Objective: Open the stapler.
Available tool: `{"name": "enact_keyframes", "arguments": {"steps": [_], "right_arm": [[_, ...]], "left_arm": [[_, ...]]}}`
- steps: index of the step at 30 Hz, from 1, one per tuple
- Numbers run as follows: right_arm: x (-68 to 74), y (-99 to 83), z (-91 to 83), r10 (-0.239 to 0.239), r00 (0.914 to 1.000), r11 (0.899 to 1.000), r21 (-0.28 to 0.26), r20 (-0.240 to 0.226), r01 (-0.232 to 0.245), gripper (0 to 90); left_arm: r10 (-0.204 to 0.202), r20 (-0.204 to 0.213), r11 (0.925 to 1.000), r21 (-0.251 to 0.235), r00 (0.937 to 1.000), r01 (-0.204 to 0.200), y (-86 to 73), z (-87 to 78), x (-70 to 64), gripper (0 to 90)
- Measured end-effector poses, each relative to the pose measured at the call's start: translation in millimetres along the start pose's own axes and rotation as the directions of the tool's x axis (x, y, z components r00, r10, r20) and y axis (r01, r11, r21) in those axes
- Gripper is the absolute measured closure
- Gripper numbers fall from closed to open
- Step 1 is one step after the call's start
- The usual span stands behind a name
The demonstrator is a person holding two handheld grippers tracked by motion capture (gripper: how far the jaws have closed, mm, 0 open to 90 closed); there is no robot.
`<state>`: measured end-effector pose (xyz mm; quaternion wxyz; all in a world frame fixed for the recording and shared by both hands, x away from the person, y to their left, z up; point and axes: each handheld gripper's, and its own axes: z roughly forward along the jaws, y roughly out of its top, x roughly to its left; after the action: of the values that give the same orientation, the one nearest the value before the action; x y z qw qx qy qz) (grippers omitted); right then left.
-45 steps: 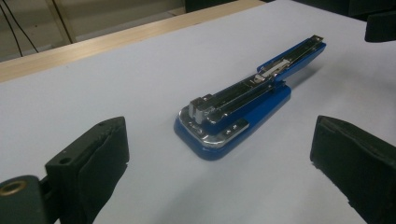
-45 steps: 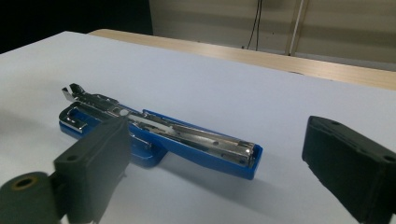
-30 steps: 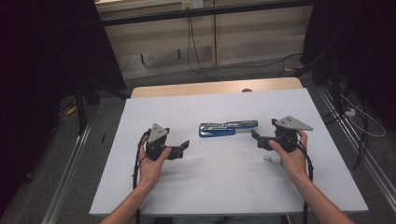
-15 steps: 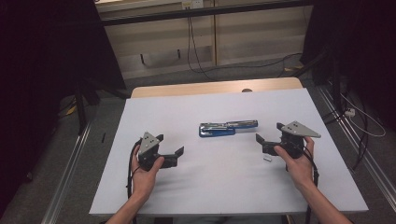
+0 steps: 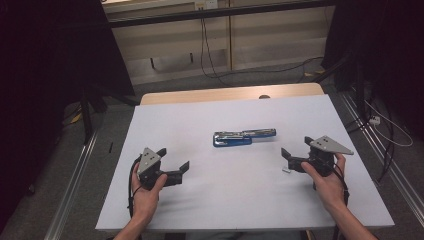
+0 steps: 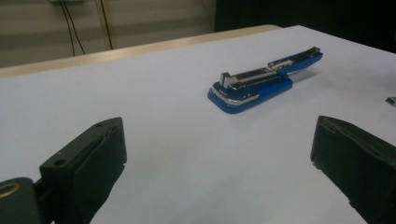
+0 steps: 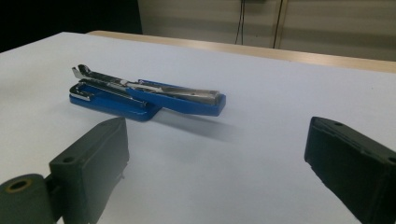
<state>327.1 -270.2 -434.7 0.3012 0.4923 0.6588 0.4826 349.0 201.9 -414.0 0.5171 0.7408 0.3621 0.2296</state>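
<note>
A blue stapler lies swung open flat at the middle of the white table, its metal staple channel showing. My left gripper rests on the table to the stapler's near left, open and holding nothing. My right gripper sits to the near right of it, also open and holding nothing. In the left gripper view the stapler lies well beyond my spread jaws. The right gripper view has the stapler ahead and left of my open jaws.
A small pale metal piece lies on the table just under the right gripper, and it is at the right edge in the left gripper view. A wooden strip borders the far edge. Cables run over the floor at the right.
Both grippers have drawn back from the stapler toward the near edge, the left one going left and the right one going right. The stapler has not moved.
</note>
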Motion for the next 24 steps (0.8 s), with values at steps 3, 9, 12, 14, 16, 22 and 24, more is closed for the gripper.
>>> {"name": "enact_keyframes", "arguments": {"steps": [3,9,12,14,16,22,24], "right_arm": [[5.9,-3.4,-10.2,0.0,1.0,1.0,-0.022,-0.001,0.0,5.8],[4.6,-11.4,-28.1,0.001,0.9998,0.999,-0.033,0.022,0.0,5.9],[4.8,-13.5,-35.7,0.007,0.9995,1.0,-0.024,0.032,-0.006,5.7],[4.8,-13.6,-38.3,0.008,0.9995,1.0,-0.026,0.031,-0.007,6.1],[5.8,-15.1,-45.7,0.018,0.9995,0.999,-0.028,0.028,-0.017,6.5],[7.9,-18.1,-48.4,0.009,0.9999,1.0,-0.017,0.01,-0.009,6.1],[8.7,-17.8,-44.3,0.019,0.9998,1.0,-0.019,-0.008,-0.019,7.7]], "left_arm": [[-0.023,-0.02,0.9997,0.0,0.9995,0.023,-6.0,-11.2,5.6,3.7],[-0.044,-0.05,0.999,0.009,0.9978,0.044,-12.0,-26.7,8.3,3.7],[-0.041,-0.057,0.9991,0.009,0.9976,0.041,-13.5,-31.1,7.7,3.7],[-0.036,-0.065,0.9993,0.008,0.9973,0.036,-15.4,-35.0,6.1,3.7],[-0.041,-0.068,0.9992,-0.003,0.9968,0.041,-17.9,-40.4,5.7,3.7],[-0.009,-0.033,0.9993,0.037,0.9994,0.01,-17.8,-36.9,7.6,3.7],[0.017,-0.037,0.9991,0.04,0.9992,-0.016,-16.9,-32.2,6.2,3.7]]}}
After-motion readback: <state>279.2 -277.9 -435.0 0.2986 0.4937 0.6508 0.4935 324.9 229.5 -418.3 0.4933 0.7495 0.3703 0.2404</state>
